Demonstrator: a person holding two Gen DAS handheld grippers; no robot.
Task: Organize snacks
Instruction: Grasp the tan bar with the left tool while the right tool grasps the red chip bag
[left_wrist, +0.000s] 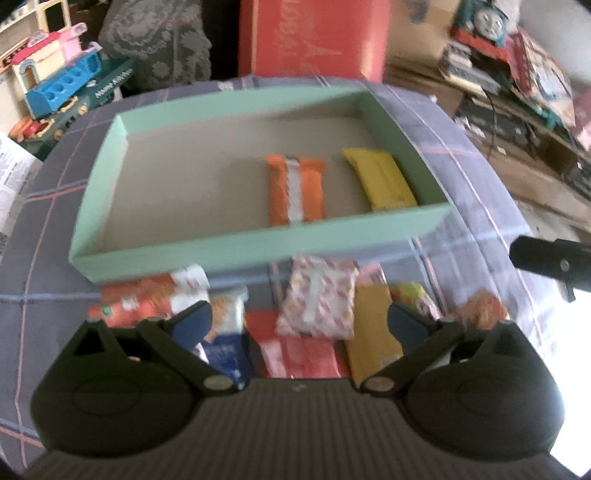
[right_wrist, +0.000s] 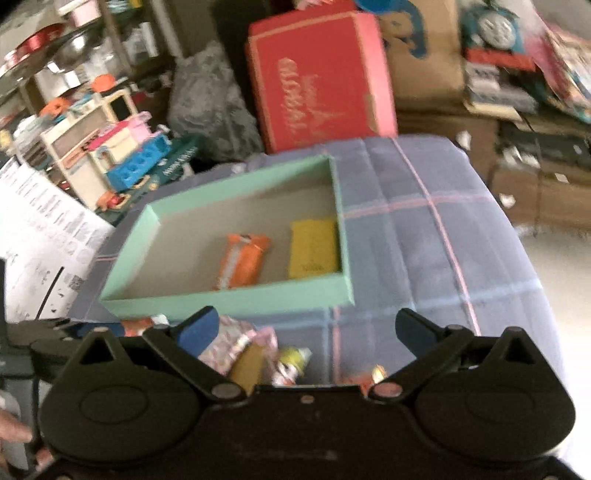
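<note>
both tongs spread wide over the loose snacks, two packets already in the tray

black housing fills the bottom of my left view, and from it the left tongs (left_wrist: 299, 317) reach forward with their blue-padded fingers (left_wrist: 194, 321) spread wide, nothing between them. they hang over the snack pile (left_wrist: 291, 332) on the plaid-covered surface (left_wrist: 476, 177). inside their gap i see a white packet with a pink pattern (left_wrist: 317, 302), a red wrapper (left_wrist: 299, 356) below it and a mustard-yellow packet (left_wrist: 373, 332) at its right. an orange and white packet (left_wrist: 144, 301) lies just outside the left finger; a blue and white one (left_wrist: 225, 347) sits beside that finger.

my right tongs (right_wrist: 308, 325) are released too, fingers (right_wrist: 197, 328) far apart and empty, hovering above the right end of the same pile, where a small yellow-topped packet (right_wrist: 291, 363) and the pink-patterned packet (right_wrist: 229, 347) show. in the left view, the tip of the right unit pokes in at the right edge.

just beyond the pile stands the mint-green tray (left_wrist: 258, 247), shallow and open-topped. on its floor lie an orange packet with a white stripe (left_wrist: 295, 188) near the middle and a yellow packet (left_wrist: 382, 177) against the right wall, apart from each other. the tray's left half is bare.

behind the surface i make out a red box (right_wrist: 317, 77), cardboard cartons (right_wrist: 424, 59) and a heap of toys (right_wrist: 110, 147). everything is motion-blurred.
</note>
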